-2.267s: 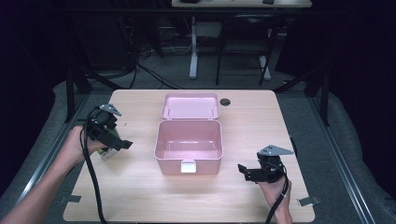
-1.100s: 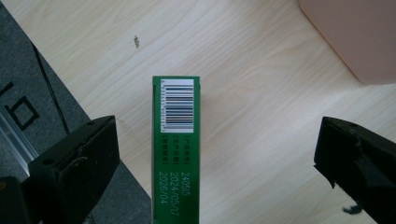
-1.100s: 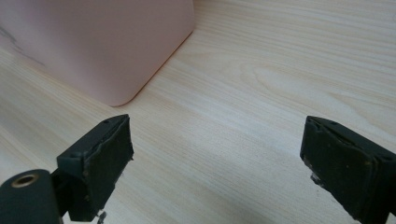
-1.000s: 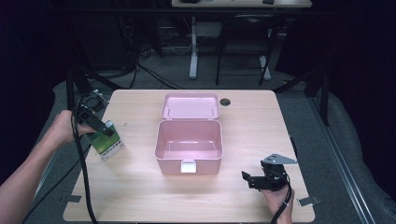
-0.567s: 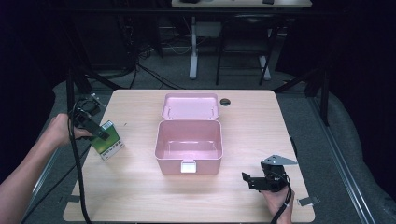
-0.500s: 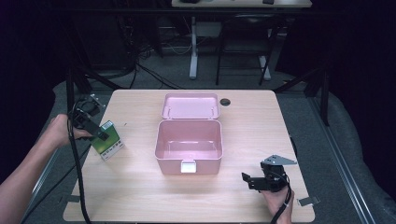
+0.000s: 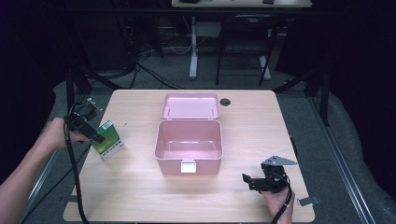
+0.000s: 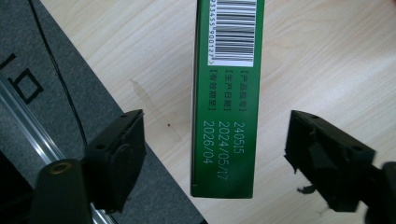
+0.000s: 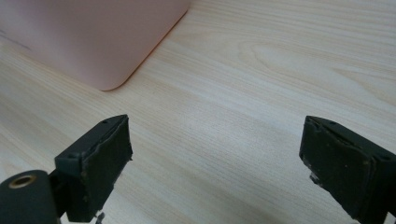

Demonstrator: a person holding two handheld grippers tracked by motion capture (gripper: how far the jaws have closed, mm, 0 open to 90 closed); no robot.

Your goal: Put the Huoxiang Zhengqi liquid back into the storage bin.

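My left tool (image 8: 212,154) has just been closing, jaws straddling the green carton (image 8: 224,93) but not yet pinching it; the right tool (image 9: 219,163) rests spread, holding nothing. The carton stands at the tabletop's (image 7: 140,196) left edge, beside the open pink box (image 7: 189,144). It looks like light, stiff cardboard that is slick and crushable, so I'd grip across the narrow faces, gently.

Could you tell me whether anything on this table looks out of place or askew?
Yes: the green box overhangs the left edge of the table, between the left gripper's closing jaws, not yet pinched.
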